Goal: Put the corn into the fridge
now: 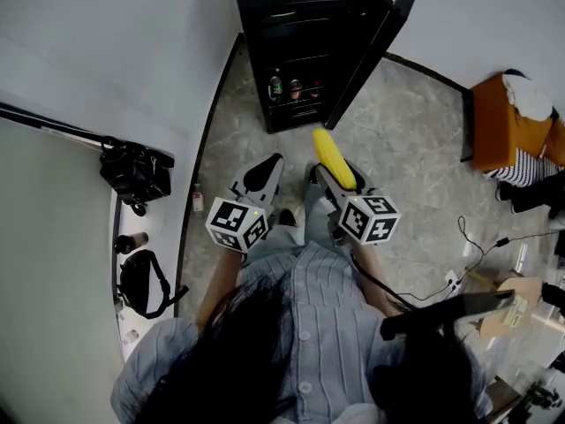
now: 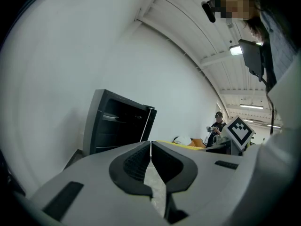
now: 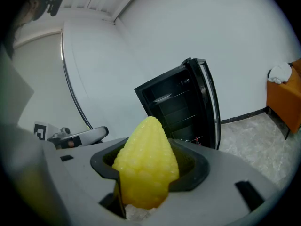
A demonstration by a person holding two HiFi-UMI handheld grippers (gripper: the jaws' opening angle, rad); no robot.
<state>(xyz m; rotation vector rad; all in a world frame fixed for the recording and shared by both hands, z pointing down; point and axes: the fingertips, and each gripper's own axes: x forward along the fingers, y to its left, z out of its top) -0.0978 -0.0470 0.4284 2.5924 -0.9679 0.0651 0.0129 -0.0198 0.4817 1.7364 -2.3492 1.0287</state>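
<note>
A yellow corn cob [image 1: 334,156] [image 3: 146,163] sticks out forward from my right gripper [image 1: 334,173] [image 3: 148,173], which is shut on it. The black mini fridge [image 1: 311,42] [image 3: 181,108] [image 2: 115,121] stands against the white wall ahead with its door [image 1: 375,38] swung open to the right. Bottles [image 1: 294,89] sit on its lowest shelf. My left gripper [image 1: 265,173] [image 2: 150,159] is shut with nothing in it, held beside the right one, a short way in front of the fridge.
An orange chair [image 1: 512,126] with white cloth stands at right. Cables and a power strip [image 1: 455,281] lie on the grey stone floor. A black bag [image 1: 134,170] and camera gear sit on the white ledge at left. A small bottle [image 1: 198,199] stands by the wall. A person [image 2: 217,126] stands far off.
</note>
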